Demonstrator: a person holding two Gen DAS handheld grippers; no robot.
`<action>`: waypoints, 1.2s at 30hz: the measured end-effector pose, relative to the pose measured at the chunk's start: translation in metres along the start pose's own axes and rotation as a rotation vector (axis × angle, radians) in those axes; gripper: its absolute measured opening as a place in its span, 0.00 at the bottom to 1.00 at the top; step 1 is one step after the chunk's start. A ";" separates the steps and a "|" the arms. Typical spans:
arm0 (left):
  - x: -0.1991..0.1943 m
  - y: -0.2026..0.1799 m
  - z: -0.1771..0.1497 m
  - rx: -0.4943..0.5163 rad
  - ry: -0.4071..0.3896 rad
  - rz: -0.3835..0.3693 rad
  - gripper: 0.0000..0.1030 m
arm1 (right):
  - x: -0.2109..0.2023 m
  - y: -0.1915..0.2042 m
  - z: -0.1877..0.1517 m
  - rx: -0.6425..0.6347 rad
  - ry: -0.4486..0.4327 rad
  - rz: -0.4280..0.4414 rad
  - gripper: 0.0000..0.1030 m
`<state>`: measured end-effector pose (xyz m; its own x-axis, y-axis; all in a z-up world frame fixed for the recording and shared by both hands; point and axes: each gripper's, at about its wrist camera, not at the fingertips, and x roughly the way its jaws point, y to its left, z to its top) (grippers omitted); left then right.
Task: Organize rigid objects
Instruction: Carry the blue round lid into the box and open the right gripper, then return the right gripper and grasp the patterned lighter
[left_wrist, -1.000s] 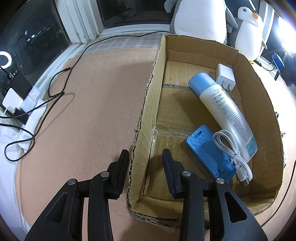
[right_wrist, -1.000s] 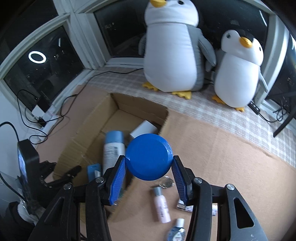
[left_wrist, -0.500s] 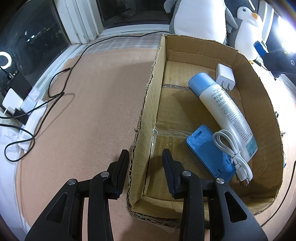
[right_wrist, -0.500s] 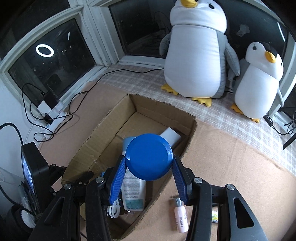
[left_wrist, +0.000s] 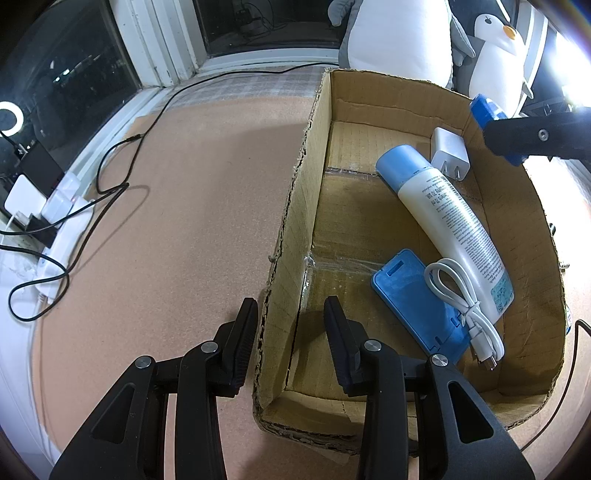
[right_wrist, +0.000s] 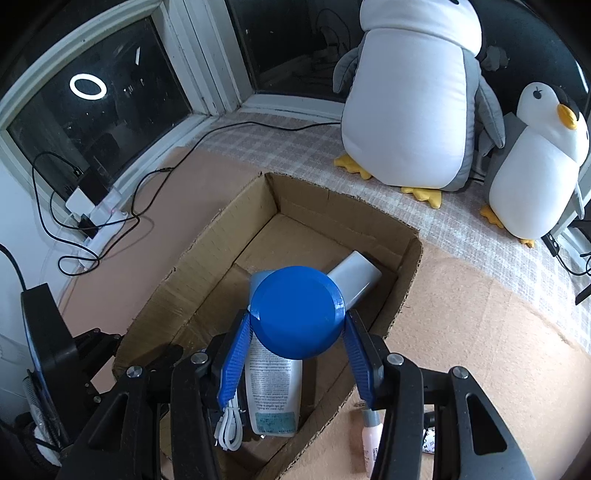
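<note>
A cardboard box (left_wrist: 291, 206) lies open on the brown mat; it also shows in the right wrist view (right_wrist: 192, 288). Inside lie a white bottle with a blue cap (left_wrist: 447, 218), a white charger plug (left_wrist: 448, 153), a blue flat case (left_wrist: 413, 299) and a coiled white cable (left_wrist: 465, 302). My left gripper (left_wrist: 290, 317) is open and straddles the box's left wall near its front corner. My right gripper (right_wrist: 297, 334) is shut on a round blue lid (right_wrist: 297, 312) and holds it above the box; its tip shows in the left wrist view (left_wrist: 487, 114) over the far right wall.
Two plush penguins (right_wrist: 417, 92) stand behind the box on a checked cloth. A small pink bottle (right_wrist: 371, 439) lies on the mat right of the box. Black cables (left_wrist: 110, 173) and a power strip (left_wrist: 55, 221) lie at the left by the window.
My right gripper has carried the blue lid leftward, from beside the box to above its inside. My left gripper has stayed at the box's wall.
</note>
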<state>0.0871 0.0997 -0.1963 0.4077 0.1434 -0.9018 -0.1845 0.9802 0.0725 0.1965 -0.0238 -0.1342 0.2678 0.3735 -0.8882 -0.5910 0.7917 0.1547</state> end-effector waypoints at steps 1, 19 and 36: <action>0.000 0.000 0.000 0.000 0.000 0.000 0.35 | 0.001 0.000 0.000 0.000 0.002 -0.001 0.45; 0.000 -0.001 0.000 0.000 -0.002 0.000 0.35 | 0.001 -0.004 0.002 0.012 0.002 0.009 0.47; 0.000 0.000 0.000 0.000 -0.002 0.000 0.35 | -0.038 -0.033 -0.016 0.036 -0.019 0.001 0.47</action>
<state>0.0869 0.0992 -0.1960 0.4092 0.1439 -0.9010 -0.1849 0.9801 0.0725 0.1933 -0.0715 -0.1123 0.2821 0.3830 -0.8796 -0.5639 0.8080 0.1710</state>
